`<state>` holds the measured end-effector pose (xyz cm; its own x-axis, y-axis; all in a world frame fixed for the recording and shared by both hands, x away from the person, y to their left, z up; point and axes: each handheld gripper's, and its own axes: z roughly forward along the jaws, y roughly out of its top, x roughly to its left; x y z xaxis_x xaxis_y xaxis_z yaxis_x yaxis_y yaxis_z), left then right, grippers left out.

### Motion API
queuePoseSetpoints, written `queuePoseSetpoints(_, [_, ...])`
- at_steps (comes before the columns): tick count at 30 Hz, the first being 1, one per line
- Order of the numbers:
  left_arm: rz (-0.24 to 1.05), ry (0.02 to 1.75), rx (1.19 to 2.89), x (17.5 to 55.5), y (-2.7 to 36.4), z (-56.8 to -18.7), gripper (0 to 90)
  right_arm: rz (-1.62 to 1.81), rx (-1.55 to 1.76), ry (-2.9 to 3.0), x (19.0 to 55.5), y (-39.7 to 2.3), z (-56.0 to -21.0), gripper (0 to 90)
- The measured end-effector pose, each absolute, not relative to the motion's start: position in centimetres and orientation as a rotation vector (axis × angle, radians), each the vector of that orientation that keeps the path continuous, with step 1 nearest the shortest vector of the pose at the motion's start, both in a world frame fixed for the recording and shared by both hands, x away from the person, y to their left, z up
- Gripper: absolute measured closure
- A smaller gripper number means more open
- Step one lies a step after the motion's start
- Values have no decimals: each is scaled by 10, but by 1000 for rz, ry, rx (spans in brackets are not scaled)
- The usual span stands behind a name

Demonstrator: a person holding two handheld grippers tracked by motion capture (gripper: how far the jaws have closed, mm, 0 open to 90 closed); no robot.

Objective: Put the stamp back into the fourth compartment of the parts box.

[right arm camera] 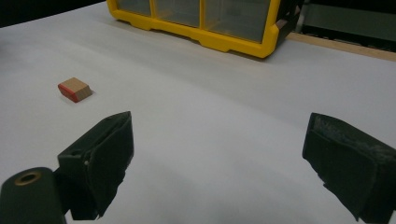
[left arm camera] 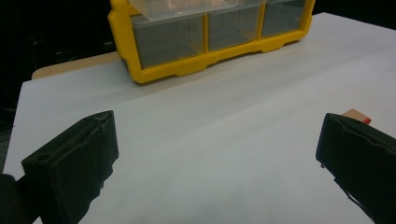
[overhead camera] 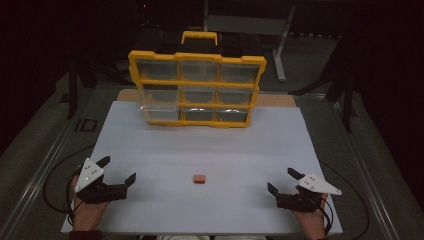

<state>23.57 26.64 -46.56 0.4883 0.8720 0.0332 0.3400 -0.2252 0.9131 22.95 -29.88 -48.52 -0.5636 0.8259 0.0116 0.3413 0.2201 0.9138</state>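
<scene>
A small tan block with a red edge (overhead camera: pixel 199 179) lies on the white tabletop (overhead camera: pixel 200 145), near the front and about midway between my two grippers. My left gripper (overhead camera: pixel 119 169) rests at the front left, jaws wide open with nothing between them; in the left gripper view the left gripper (left arm camera: pixel 218 123) faces the board, and the block (left arm camera: pixel 357 115) peeks from behind its right jaw. My right gripper (overhead camera: pixel 280 179) sits at the front right, also open and holding nothing. In the right gripper view the right gripper (right arm camera: pixel 219 121) has the block (right arm camera: pixel 74 89) ahead to its left.
A yellow organiser case (overhead camera: pixel 197 56) with clear drawers stands upright at the back of the tabletop, one left-column drawer (overhead camera: pixel 157 100) sticking out a little. Cables (overhead camera: pixel 50 180) trail off both front corners. Dark floor and a metal stand (overhead camera: pixel 280 45) lie beyond.
</scene>
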Motion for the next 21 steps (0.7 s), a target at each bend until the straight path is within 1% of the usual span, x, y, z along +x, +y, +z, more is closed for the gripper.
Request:
queuePoseSetpoints(8, [692,1035,1778,237,268,-465,0,1320,1087,2016,232,-302,-489,90])
queuePoseSetpoints(16, [655,1030,1816,242,266,-465,0,1325,1084,2023,233,-299,-492,89])
queuePoseSetpoints(21, [655,1004,1848,246,261,-458,0,1326,1079,2027,234,-298,-493,89])
